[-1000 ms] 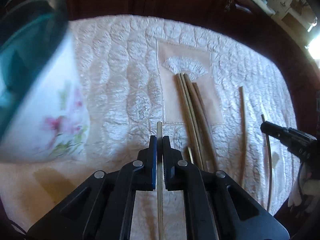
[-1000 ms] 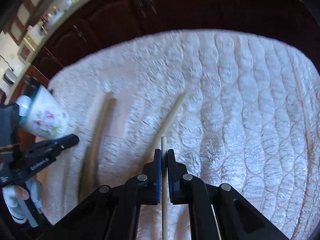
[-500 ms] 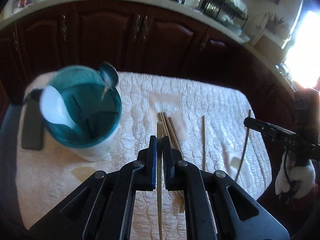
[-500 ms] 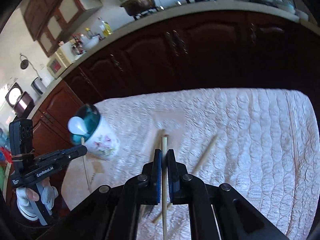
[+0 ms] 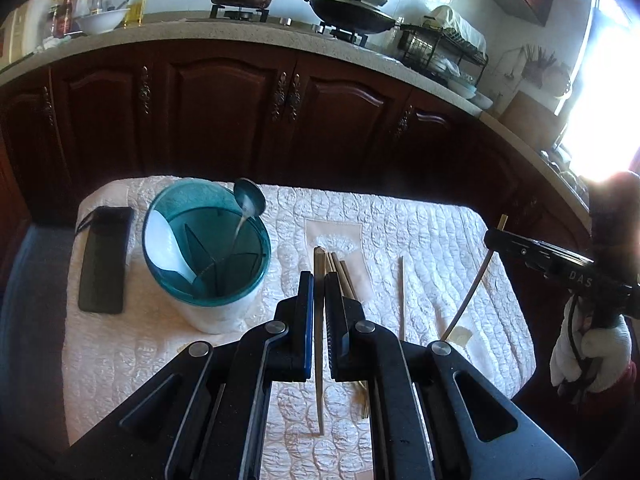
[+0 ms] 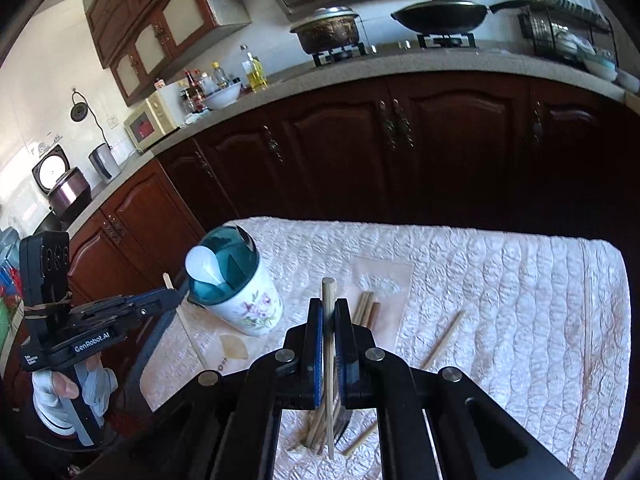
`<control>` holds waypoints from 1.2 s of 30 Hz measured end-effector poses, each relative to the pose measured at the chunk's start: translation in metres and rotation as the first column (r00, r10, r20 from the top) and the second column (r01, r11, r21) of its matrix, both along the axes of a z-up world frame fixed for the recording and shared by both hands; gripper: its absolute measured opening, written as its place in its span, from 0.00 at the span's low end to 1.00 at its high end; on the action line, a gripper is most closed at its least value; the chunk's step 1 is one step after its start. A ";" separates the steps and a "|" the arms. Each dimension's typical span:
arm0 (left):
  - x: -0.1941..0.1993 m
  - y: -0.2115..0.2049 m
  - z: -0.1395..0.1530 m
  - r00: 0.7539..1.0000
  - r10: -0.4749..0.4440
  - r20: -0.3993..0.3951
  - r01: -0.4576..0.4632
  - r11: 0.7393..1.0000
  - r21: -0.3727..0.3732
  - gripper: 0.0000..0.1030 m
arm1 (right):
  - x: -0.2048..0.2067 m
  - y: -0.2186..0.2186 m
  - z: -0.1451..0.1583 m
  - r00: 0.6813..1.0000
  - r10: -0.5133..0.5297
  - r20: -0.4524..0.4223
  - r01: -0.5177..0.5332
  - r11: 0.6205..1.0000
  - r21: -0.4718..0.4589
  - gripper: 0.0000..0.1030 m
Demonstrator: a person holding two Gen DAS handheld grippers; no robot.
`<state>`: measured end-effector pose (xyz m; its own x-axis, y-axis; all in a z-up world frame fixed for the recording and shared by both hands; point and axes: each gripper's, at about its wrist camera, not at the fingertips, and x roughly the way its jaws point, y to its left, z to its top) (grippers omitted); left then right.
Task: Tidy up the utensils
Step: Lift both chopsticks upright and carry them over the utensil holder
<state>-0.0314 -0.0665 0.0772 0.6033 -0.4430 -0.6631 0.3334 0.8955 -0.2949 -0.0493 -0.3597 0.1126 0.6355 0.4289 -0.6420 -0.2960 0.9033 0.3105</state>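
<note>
My left gripper [image 5: 318,280] is shut on a chopstick [image 5: 318,340] and holds it high above the white quilted cloth [image 5: 440,240]. My right gripper [image 6: 328,308] is shut on another chopstick [image 6: 329,360], also high above the table. A floral utensil holder with a teal rim [image 5: 208,240] stands at the left of the cloth, with a white spoon [image 5: 164,244] and a metal ladle [image 5: 248,204] in it. The holder also shows in the right wrist view [image 6: 236,288]. Several chopsticks [image 5: 340,268] lie bundled mid-cloth, and a single one [image 5: 402,296] lies to their right.
A black phone [image 5: 104,260] lies at the cloth's left edge. Dark wooden cabinets [image 5: 240,112] stand close behind the table, with a counter and stove above. A loose chopstick [image 6: 442,340] lies on the right part of the cloth.
Both grippers have risen well above the table, each still holding its chopstick. The views went from close on the cloth to a wide look over the table and kitchen.
</note>
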 end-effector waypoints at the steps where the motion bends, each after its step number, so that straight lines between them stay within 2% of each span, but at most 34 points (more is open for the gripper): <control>1: -0.001 0.002 0.001 1.000 0.002 0.002 -0.002 1.000 -0.004 0.04 | 0.000 0.002 0.004 1.000 0.003 0.007 -0.003 1.000 0.001 0.05; 17: -0.004 0.018 0.018 0.999 0.027 0.024 -0.027 0.999 -0.028 0.04 | 0.015 0.031 0.028 0.998 0.044 0.054 -0.045 0.999 0.018 0.05; 24: 0.005 0.045 0.041 0.999 0.044 0.024 -0.042 0.995 -0.090 0.04 | 0.028 0.042 0.044 0.995 0.065 0.072 -0.068 0.997 0.037 0.05; 29: 0.014 0.070 0.075 0.993 0.094 0.078 -0.083 0.989 -0.124 0.04 | 0.041 0.053 0.070 0.990 0.079 0.119 -0.086 0.995 0.056 0.05; 33: 0.025 0.084 0.103 0.975 0.156 0.157 -0.138 0.983 -0.120 0.04 | 0.055 0.068 0.093 0.983 0.083 0.162 -0.097 0.992 0.084 0.05; 36: 0.036 0.088 0.113 0.956 0.207 0.207 -0.188 0.976 -0.105 0.04 | 0.069 0.085 0.105 0.979 0.076 0.191 -0.096 0.991 0.095 0.05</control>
<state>0.0049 0.0219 0.1906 0.8088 -0.3485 -0.4737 0.2161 0.9253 -0.3118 0.0197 -0.2747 0.2176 0.6979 0.5448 -0.4650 -0.4328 0.8380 0.3322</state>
